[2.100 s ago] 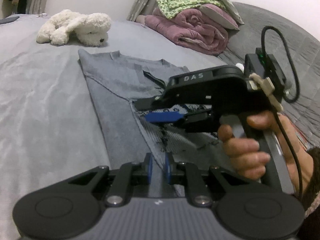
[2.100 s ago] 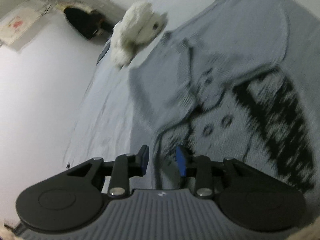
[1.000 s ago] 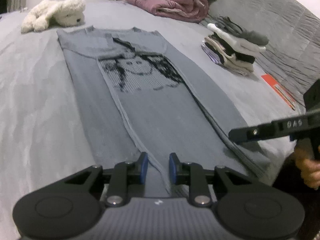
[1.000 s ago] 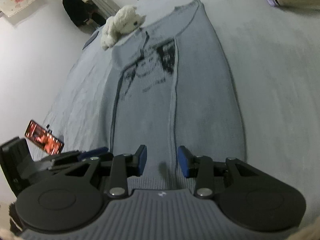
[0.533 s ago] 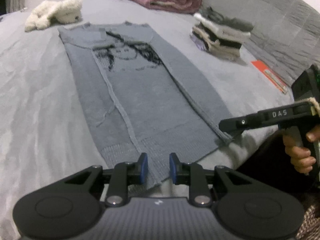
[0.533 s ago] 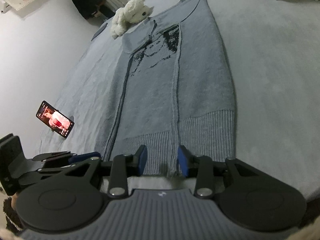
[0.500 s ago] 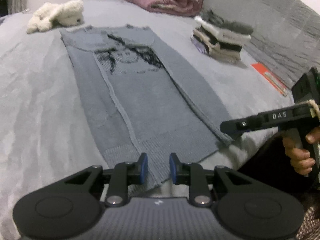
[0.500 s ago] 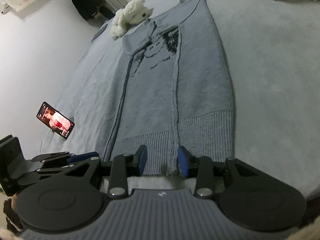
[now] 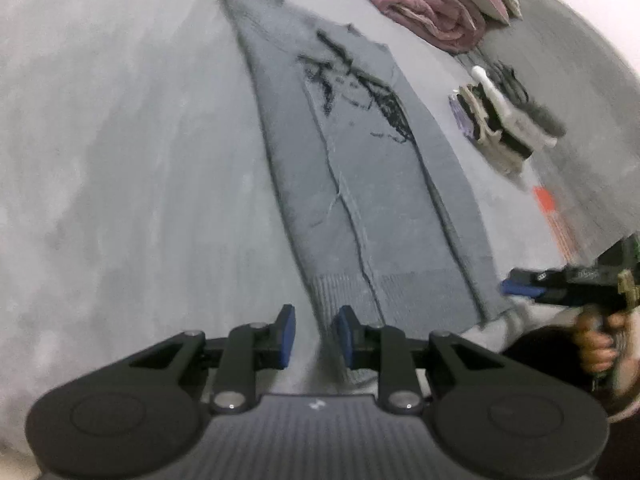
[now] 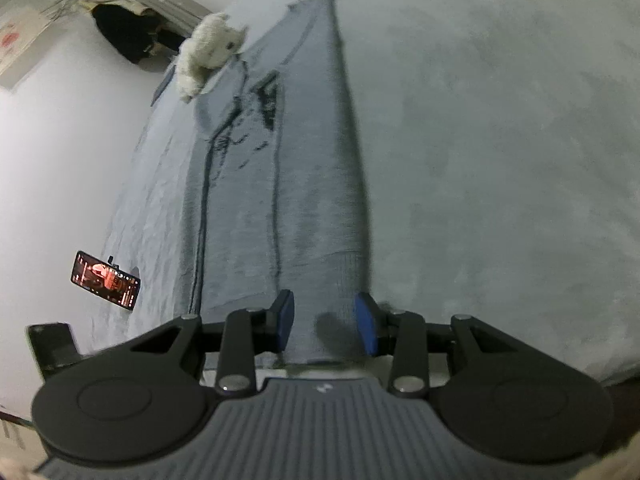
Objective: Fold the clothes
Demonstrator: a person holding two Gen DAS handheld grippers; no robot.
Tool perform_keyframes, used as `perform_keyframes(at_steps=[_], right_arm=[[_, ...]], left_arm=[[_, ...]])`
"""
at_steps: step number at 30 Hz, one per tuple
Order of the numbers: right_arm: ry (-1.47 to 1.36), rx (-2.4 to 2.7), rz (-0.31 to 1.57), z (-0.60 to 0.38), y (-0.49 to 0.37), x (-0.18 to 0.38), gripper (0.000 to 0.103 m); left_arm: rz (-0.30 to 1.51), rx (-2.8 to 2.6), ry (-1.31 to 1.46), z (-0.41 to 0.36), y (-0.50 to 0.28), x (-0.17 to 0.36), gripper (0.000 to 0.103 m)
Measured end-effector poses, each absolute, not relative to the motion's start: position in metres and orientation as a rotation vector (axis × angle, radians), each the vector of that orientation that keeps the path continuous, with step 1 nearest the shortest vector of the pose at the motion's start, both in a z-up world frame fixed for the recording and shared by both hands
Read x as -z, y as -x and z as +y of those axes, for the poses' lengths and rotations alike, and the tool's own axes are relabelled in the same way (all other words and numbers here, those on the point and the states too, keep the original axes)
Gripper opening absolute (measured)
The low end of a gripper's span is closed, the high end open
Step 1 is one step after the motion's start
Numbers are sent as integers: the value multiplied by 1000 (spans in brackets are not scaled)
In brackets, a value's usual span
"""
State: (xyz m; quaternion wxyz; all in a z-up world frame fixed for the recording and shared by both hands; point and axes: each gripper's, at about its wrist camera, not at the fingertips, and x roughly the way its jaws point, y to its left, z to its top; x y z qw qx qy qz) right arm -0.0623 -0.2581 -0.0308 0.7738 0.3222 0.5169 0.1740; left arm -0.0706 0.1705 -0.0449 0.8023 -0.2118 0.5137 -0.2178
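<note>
Grey knit sweater [image 9: 372, 200] lies flat along the bed [image 9: 120, 184], sides already folded inward into a long narrow strip, ribbed hem nearest. Left gripper [image 9: 315, 336] and right gripper [image 10: 325, 322] hover at opposite hem corners, jaws apart and holding nothing, likely placed to pinch the hem and fold lengthwise. Soft, pilled cover beneath.
</note>
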Motion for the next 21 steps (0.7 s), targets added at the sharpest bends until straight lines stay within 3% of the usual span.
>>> perform_keyframes(at_steps=[7, 16, 21], right_arm=[[-928, -455, 1225, -270, 46, 67, 34], [-951, -542, 1254, -258, 42, 70, 21], [-961, -576, 1229, -262, 45, 60, 19]], left_arm=[[1137, 566, 711, 172, 62, 81, 17], [1140, 599, 753, 167, 60, 83, 11], [1121, 615, 793, 168, 58, 78, 8]])
